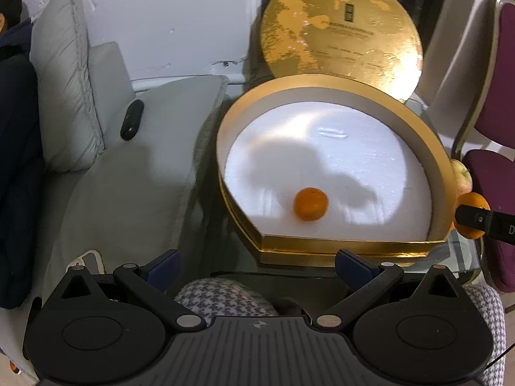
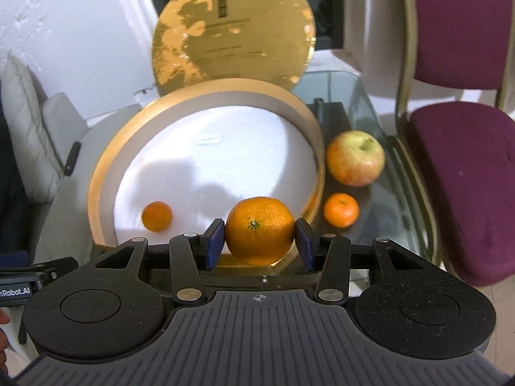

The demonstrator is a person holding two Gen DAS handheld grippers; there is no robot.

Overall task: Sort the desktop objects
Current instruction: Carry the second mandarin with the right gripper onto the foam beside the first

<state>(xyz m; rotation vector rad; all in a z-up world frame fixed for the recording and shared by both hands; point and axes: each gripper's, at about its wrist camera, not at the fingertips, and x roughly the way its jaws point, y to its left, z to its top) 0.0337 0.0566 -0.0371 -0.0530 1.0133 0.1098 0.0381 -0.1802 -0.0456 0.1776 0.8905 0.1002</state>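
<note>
Two grippers show: the right gripper (image 2: 259, 241) clamps a large round orange (image 2: 259, 230) over the six o'clock rim of the gold, white-floored round box (image 2: 106, 173); the left gripper (image 1: 257, 265) gapes empty. A small round tangerine (image 2: 157, 216) sits inside at seven o'clock. At three o'clock outside sit a yellow-red apple (image 2: 355, 158) and another tangerine (image 2: 341, 210).

Box (image 2: 106, 173) interior is mostly free: bare white floor from 9 round to 3 o'clock, only a small orange (image 2: 156, 216) sitting near the 7 o'clock edge. Raised gold rim rings it, so entry is from above. Lid (image 2: 231, 29) stands upright behind at 12, blocking approach there. At 3 o'clock, outside the rim, an apple (image 2: 355, 158) and a mandarin (image 2: 341, 210) crowd the glass table (image 2: 363, 96); purple chair (image 2: 463, 160) closes that side.
</note>
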